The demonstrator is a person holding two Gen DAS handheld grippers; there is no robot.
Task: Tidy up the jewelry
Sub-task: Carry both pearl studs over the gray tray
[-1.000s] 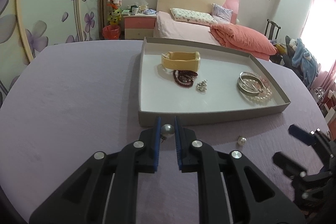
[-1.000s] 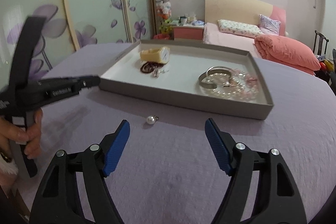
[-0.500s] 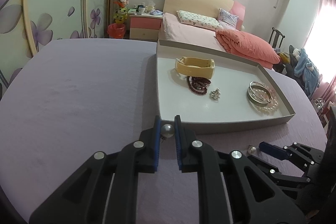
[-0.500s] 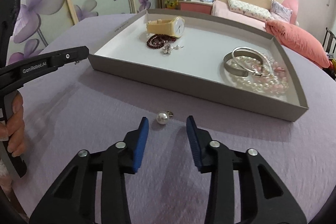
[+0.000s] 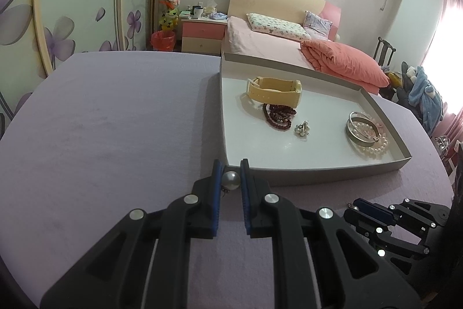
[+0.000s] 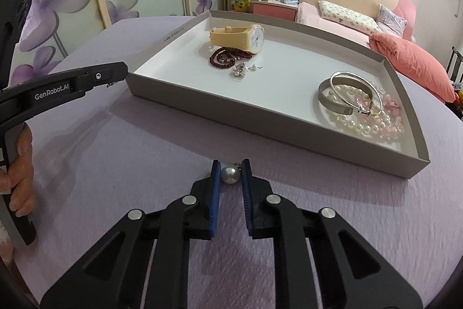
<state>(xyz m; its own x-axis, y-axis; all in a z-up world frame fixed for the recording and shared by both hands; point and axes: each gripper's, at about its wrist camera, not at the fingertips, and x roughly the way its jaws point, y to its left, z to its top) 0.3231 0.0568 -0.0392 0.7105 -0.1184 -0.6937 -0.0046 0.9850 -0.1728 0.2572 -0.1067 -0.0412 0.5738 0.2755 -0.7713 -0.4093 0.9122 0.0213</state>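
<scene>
My left gripper (image 5: 230, 173) is shut on a pearl earring (image 5: 230, 181) and holds it just before the near left corner of the grey tray (image 5: 318, 178). My right gripper (image 6: 230, 168) has closed onto a second pearl earring (image 6: 230, 174) lying on the purple tablecloth in front of the tray (image 6: 260, 118). The tray holds a yellow watch (image 6: 240, 38), a dark red bead bracelet (image 6: 228, 57), a pearl cluster earring (image 6: 241, 70), silver bangles (image 6: 347, 94) and a pearl bracelet (image 6: 367, 120). The left gripper also shows at the left in the right wrist view (image 6: 86, 80).
The round table (image 5: 101, 120) carries a purple cloth. A hand (image 6: 20, 161) holds the left gripper's handle. A bed (image 5: 289, 48), a nightstand (image 5: 202, 34) and a chair (image 5: 385, 51) stand beyond the table.
My right gripper moved forward and closed from wide open onto the pearl earring on the cloth. My left gripper, still holding its earring, shifted left toward the tray's near left corner.
</scene>
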